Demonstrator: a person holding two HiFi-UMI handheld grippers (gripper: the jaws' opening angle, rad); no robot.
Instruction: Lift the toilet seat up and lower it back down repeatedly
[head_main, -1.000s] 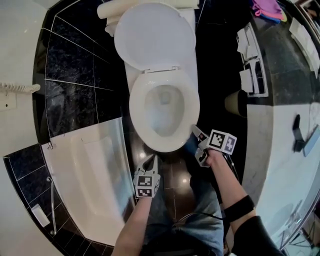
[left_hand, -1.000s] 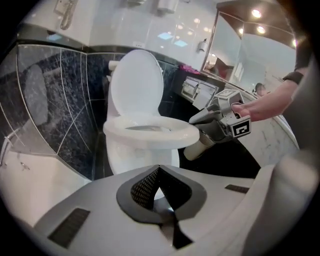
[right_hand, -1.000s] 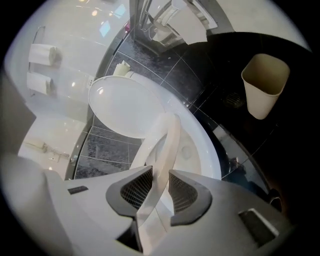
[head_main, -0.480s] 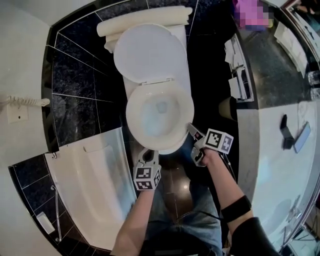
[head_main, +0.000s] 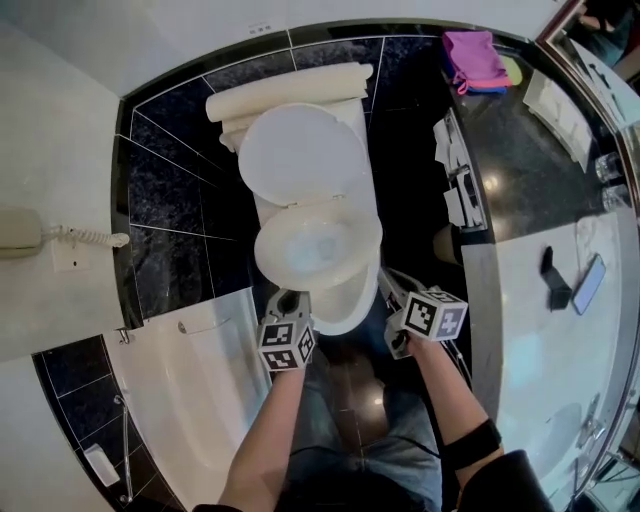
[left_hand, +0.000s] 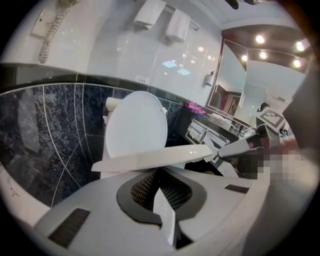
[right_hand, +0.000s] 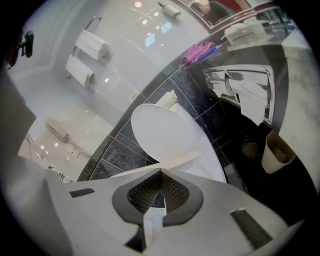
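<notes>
The white toilet has its lid (head_main: 300, 155) upright against the tank. The seat (head_main: 368, 240) is raised a little off the bowl and tilted; in the left gripper view the seat (left_hand: 155, 159) hangs just past my jaws. My left gripper (head_main: 285, 298) (left_hand: 161, 196) is shut at the seat's front edge with nothing between its jaws. My right gripper (head_main: 385, 277) (right_hand: 152, 210) is shut at the seat's front right, its tip touching the seat's rim (right_hand: 182, 159). Whether the seat rests on either gripper cannot be told.
A white bathtub (head_main: 190, 390) lies to the left, and a dark counter (head_main: 520, 150) with trays runs along the right. A beige bin (head_main: 445, 243) stands between toilet and counter. A wall phone (head_main: 20, 232) hangs at the far left. The person's legs are below.
The seat lay flat on the bowl; now its front is lifted. Both grippers moved in to the seat's front rim, and the right gripper's jaws closed. The head view shifted back.
</notes>
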